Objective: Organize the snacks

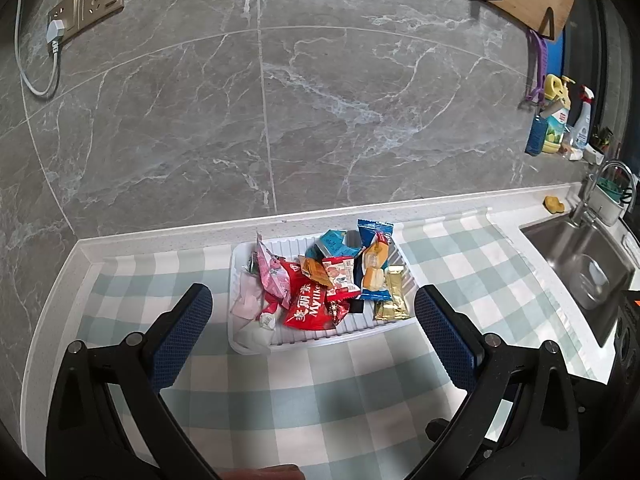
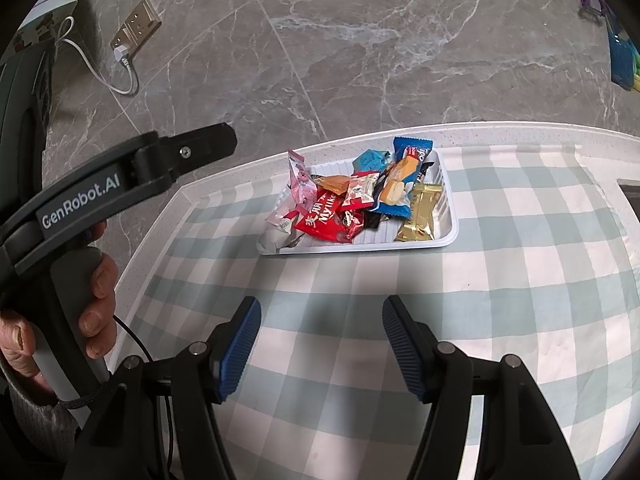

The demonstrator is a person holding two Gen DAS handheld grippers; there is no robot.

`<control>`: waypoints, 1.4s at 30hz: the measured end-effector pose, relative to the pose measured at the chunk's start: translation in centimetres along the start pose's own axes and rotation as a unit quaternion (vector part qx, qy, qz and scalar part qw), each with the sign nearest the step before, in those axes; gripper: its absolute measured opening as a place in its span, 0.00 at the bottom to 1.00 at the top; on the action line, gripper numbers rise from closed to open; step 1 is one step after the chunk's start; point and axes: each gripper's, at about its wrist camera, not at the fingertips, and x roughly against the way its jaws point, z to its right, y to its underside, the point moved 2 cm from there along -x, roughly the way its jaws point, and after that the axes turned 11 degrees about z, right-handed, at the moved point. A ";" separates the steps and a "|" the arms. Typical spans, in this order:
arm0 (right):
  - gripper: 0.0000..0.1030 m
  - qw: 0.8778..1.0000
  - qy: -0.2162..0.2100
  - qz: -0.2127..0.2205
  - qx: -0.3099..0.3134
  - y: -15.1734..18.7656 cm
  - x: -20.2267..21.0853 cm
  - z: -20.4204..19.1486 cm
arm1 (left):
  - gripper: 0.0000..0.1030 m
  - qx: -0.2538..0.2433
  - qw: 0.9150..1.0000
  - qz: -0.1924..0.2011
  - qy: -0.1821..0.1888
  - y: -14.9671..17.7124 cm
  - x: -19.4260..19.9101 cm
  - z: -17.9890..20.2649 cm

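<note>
A white ribbed tray (image 1: pixel 360 330) (image 2: pixel 448 236) sits on the checked cloth near the back wall and holds several wrapped snacks: a red packet (image 1: pixel 308 306) (image 2: pixel 322 220), a pink one (image 1: pixel 272 276) (image 2: pixel 300 184), a blue biscuit pack (image 1: pixel 374 264) (image 2: pixel 400 184) and a gold bar (image 1: pixel 394 296) (image 2: pixel 420 212). My left gripper (image 1: pixel 314 334) is open and empty, its fingers either side of the tray's near edge. My right gripper (image 2: pixel 322 344) is open and empty, over the cloth short of the tray. The left gripper's body (image 2: pixel 132 172) shows at left in the right wrist view.
A teal-and-white checked cloth (image 1: pixel 320 392) (image 2: pixel 500 280) covers the counter. A steel sink (image 1: pixel 580 264) with tap lies at right, with bottles (image 1: pixel 556 128) and a yellow sponge (image 1: pixel 554 204) behind. A wall socket with a white cable (image 1: pixel 56 36) is at upper left.
</note>
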 end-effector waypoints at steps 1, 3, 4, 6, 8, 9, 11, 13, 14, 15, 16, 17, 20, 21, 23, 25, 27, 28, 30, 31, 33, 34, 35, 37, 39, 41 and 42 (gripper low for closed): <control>0.64 1.000 0.000 0.000 0.000 0.0 0.0 0.0 | 1.00 0.001 1.000 0.000 0.001 0.0 0.0 -0.1; 0.64 1.000 0.000 0.000 0.000 0.0 0.0 0.0 | 1.00 0.000 1.000 0.000 -0.003 0.0 0.0 0.0; 0.64 1.000 0.000 0.000 0.000 0.0 0.0 0.0 | 1.00 0.000 1.000 0.001 -0.002 0.0 0.1 -0.1; 0.64 1.000 0.000 0.000 0.000 0.0 0.0 0.0 | 1.00 0.001 1.000 0.000 -0.003 0.0 0.1 -0.1; 0.64 1.000 0.000 0.000 0.000 0.0 0.0 0.0 | 1.00 0.000 1.000 0.001 -0.003 0.0 0.1 -0.1; 0.64 1.000 0.001 0.000 0.000 0.0 0.0 0.0 | 1.00 0.000 1.000 0.000 -0.002 0.0 0.1 -0.1; 0.64 1.000 0.000 0.000 0.000 0.0 0.0 0.0 | 1.00 0.001 1.000 0.000 -0.003 0.0 0.1 -0.1; 0.64 1.000 0.000 0.000 0.000 0.0 0.0 0.0 | 1.00 0.001 1.000 0.000 -0.002 0.0 0.1 -0.1; 0.64 1.000 -0.001 0.000 0.000 0.0 0.0 0.0 | 1.00 0.001 1.000 0.000 -0.002 0.0 0.1 -0.1; 0.64 1.000 0.000 0.000 0.000 0.0 0.0 0.0 | 1.00 0.002 1.000 0.000 -0.002 0.0 0.1 -0.1; 0.64 1.000 0.000 0.000 0.000 0.0 0.0 0.0 | 1.00 0.002 1.000 0.000 -0.001 0.0 0.1 -0.1; 0.64 1.000 0.000 0.000 0.000 0.0 0.0 0.0 | 1.00 0.002 1.000 0.000 -0.001 0.0 0.1 -0.1; 0.64 1.000 0.000 0.000 0.000 0.0 0.0 0.0 | 1.00 0.001 1.000 0.000 -0.002 0.0 0.1 -0.1; 0.64 1.000 -0.001 0.000 0.001 0.0 0.0 0.0 | 1.00 0.002 1.000 -0.001 -0.002 0.0 0.1 -0.2; 0.64 1.000 0.000 0.000 0.001 -0.1 0.0 0.0 | 1.00 0.003 1.000 -0.001 -0.002 0.1 0.2 -0.2; 0.64 1.000 -0.001 0.000 0.001 0.0 0.0 0.0 | 1.00 0.004 1.000 -0.001 -0.002 0.1 0.1 -0.2; 0.64 1.000 -0.001 0.000 0.000 0.0 0.0 0.0 | 1.00 0.004 1.000 -0.001 -0.002 0.1 0.1 -0.2; 0.64 1.000 -0.001 0.000 0.001 -0.1 0.0 0.0 | 1.00 0.004 1.000 -0.001 -0.003 0.1 0.1 -0.2; 0.64 1.000 -0.001 0.000 0.000 -0.1 0.0 0.0 | 1.00 0.005 1.000 -0.002 -0.002 0.1 0.1 -0.2; 0.64 1.000 -0.001 0.000 0.000 -0.1 0.0 0.0 | 1.00 0.004 1.000 -0.002 -0.002 0.1 0.1 -0.2; 0.64 1.000 -0.001 0.000 0.001 -0.1 0.0 0.0 | 1.00 0.005 1.000 -0.002 -0.004 0.1 0.0 -0.2; 0.64 1.000 -0.001 0.000 0.001 -0.1 0.0 0.0 | 1.00 0.006 1.000 -0.002 -0.004 0.2 0.0 -0.2; 0.64 1.000 -0.001 0.000 0.001 -0.1 0.0 0.0 | 1.00 0.006 1.000 -0.002 -0.004 0.2 0.0 -0.2; 0.64 1.000 -0.001 0.000 0.001 -0.1 0.0 0.0 | 1.00 0.006 1.000 -0.002 -0.004 0.2 0.0 -0.2; 0.64 1.000 -0.001 0.000 0.001 -0.1 0.0 0.0 | 1.00 0.006 1.000 -0.002 -0.004 0.2 0.0 -0.2; 0.64 1.000 -0.001 0.000 0.001 -0.1 0.0 0.0 | 1.00 0.006 1.000 -0.003 -0.004 0.2 0.0 -0.2; 0.64 1.000 -0.001 0.000 0.001 -0.1 0.0 0.0 | 1.00 0.006 1.000 -0.003 -0.004 0.2 -0.1 -0.2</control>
